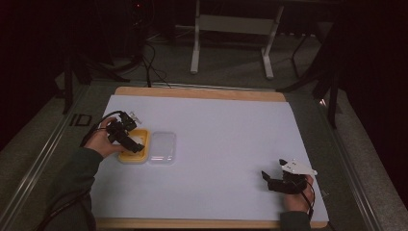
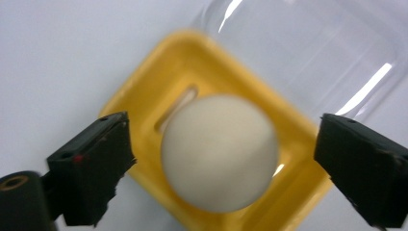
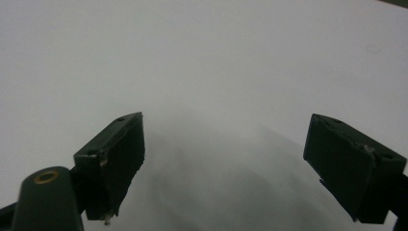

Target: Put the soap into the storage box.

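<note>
I have the left gripper (image 1: pixel 131 140) hanging directly over the yellow tray (image 2: pixel 144 91), and in the left gripper view its jaws stand spread wide, released, with the white ball (image 2: pixel 220 152) between them but clear of both pads; nothing is gripped. The ball sits in the tray's hollow, straight below the jaws and centred in the gap, so the relation that matters is plain up-and-down: the ball lies under the tongs, not off to a side. It is round, so it has no long axis to line up with; the tray's slot beside it runs diagonally across that view. The clear lid (image 1: pixel 162 147) lies flat on the white sheet (image 1: pixel 226 139), touching the tray's far side from my left hand, and the left gripper is by far the nearer to it. My right gripper (image 1: pixel 274 180) rests well apart near the bottom right edge, jaws also open over bare sheet. Count: one ball, one tray, one lid, two grippers.
</note>
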